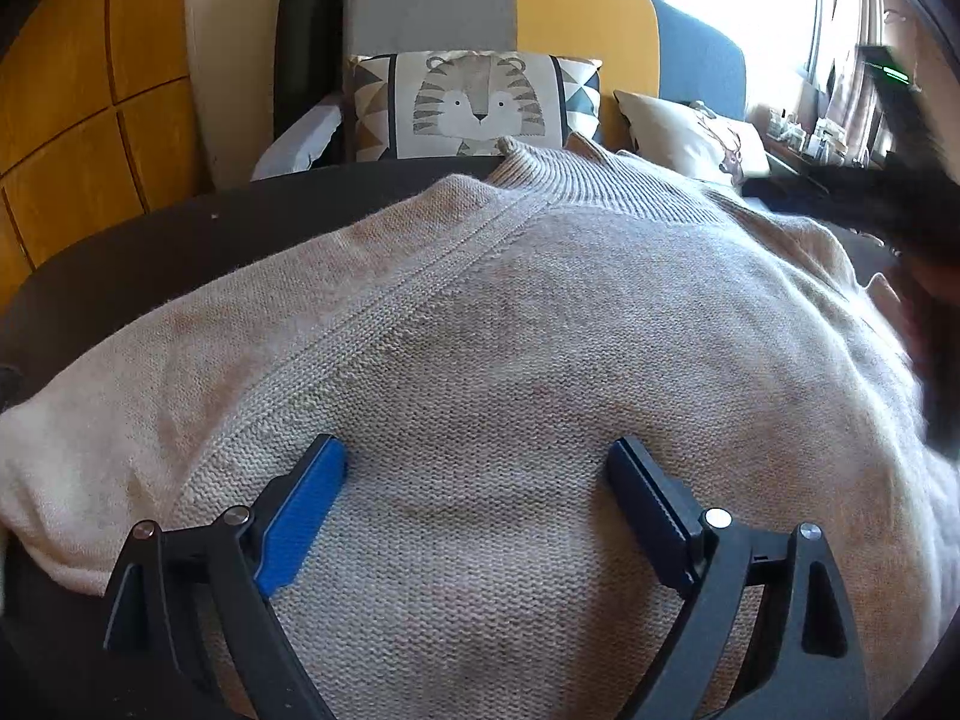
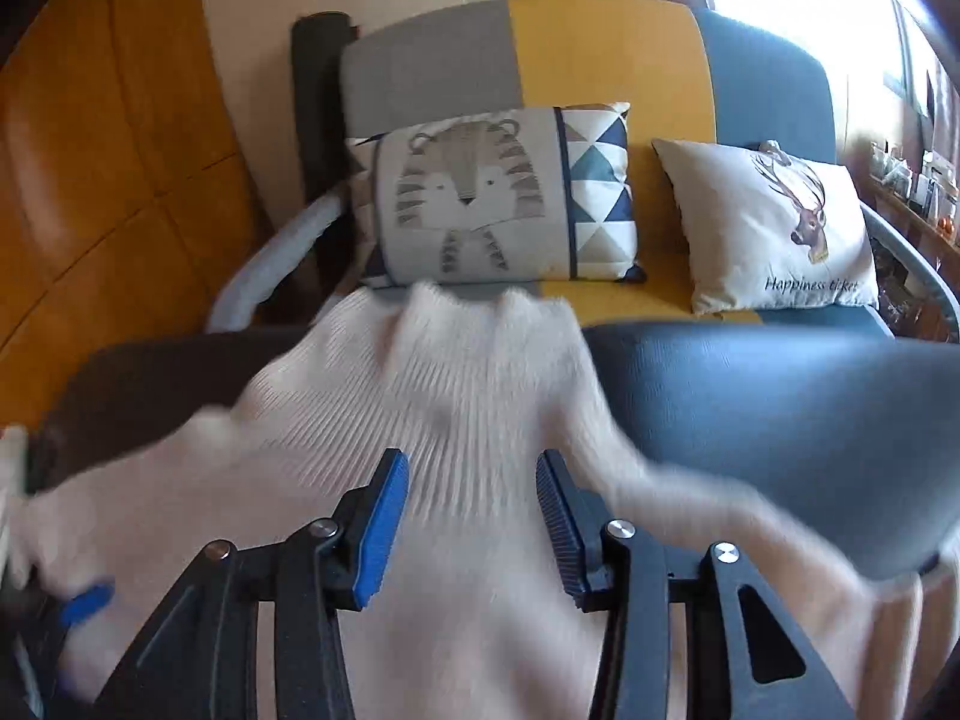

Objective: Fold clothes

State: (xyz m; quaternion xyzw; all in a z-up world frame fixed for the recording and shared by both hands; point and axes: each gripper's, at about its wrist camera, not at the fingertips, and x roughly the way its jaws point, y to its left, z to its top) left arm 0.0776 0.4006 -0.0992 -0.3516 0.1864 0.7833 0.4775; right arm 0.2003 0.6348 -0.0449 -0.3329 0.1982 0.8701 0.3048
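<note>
1. The left view shows the beige sweater (image 1: 480, 330) spread on the dark tabletop (image 1: 150, 252), with the left hand-held gripper (image 1: 477, 468) spread wide above it.
2. The right view shows the right hand-held gripper (image 2: 474, 480) half apart over the blurred ribbed cloth, the tiger cushion (image 2: 480, 198) beyond.
</note>
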